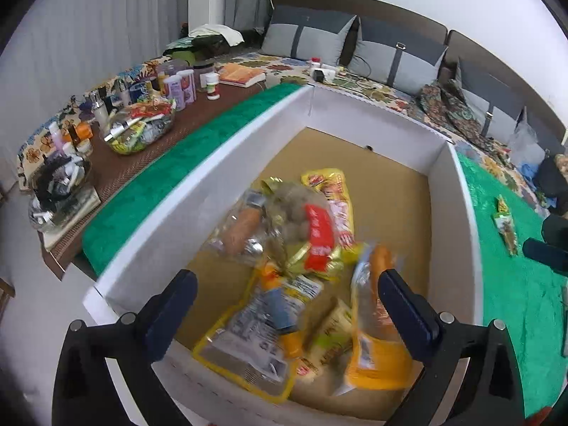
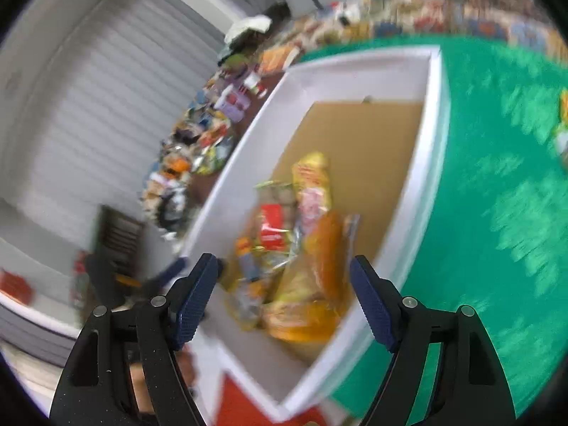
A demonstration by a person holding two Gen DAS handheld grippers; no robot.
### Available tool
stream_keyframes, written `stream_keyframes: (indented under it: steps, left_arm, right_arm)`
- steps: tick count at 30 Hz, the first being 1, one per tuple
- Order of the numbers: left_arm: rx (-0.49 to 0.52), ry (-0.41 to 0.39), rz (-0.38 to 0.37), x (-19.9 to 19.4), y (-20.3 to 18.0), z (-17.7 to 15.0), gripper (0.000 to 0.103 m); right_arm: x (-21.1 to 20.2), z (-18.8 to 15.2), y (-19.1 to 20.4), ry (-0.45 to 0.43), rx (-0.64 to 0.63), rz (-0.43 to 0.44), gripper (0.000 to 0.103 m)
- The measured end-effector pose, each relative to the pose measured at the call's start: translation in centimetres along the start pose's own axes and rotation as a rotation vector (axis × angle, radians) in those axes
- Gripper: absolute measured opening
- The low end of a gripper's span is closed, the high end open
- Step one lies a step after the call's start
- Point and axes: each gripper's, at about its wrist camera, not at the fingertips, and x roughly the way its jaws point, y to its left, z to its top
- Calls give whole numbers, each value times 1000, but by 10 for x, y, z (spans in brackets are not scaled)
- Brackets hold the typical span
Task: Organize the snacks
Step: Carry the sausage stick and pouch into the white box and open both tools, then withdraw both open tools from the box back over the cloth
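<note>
A white box with a brown cardboard floor holds a pile of several snack packets, yellow, orange and red. My left gripper is open and empty just above the pile at the box's near end. My right gripper is open and empty above the same box; its view is blurred, and the packets lie between its fingers. One green and yellow snack packet lies outside the box on the green cloth, next to the other gripper's dark tip.
The box stands on a green cloth over a bed. Left of it, a brown board carries bottles, jars, a clear bowl of sachets and a book. Grey pillows line the headboard.
</note>
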Motion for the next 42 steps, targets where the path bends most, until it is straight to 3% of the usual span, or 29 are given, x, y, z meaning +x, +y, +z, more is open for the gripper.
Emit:
stream_keyframes:
  steps: [3, 7, 11, 15, 18, 23, 28, 31, 34, 38, 42]
  left_arm:
    - [-17, -26, -39, -11, -13, -9, 100]
    - [-12, -84, -152, -36, -59, -10, 101]
    - [48, -108, -274, -52, -127, -14, 102]
    - [156, -70, -388, -48, -207, -29, 103]
    - [246, 5, -405, -22, -265, -50, 103]
    - [358, 94, -322, 48, -342, -99, 102]
    - [479, 74, -224, 93, -393, -123, 102]
    - [560, 51, -192, 103, -409, -126, 102]
    - [601, 40, -207, 105, -417, -126, 103]
    - [519, 104, -274, 117, -406, -117, 103]
    - [518, 102, -261, 114, -406, -120, 103]
  right_arm:
    - [-24, -16, -25, -70, -47, -68, 80]
    - [-66, -57, -91, -190, -83, -298, 80]
    - [-105, -119, -194, -193, -2, -549, 80]
    - [-149, -171, -266, -186, 75, -725, 80]
    - [-181, -194, -304, -214, 107, -822, 80]
    - [-202, -192, -333, -255, 141, -876, 80]
    - [-208, -186, -343, -267, 185, -853, 80]
    - [-207, -188, -343, -273, 196, -847, 80]
    - [-204, -188, -339, -261, 188, -862, 81]
    - [-204, -187, -341, -262, 196, -857, 83]
    - [-205, -187, -342, -260, 200, -859, 85]
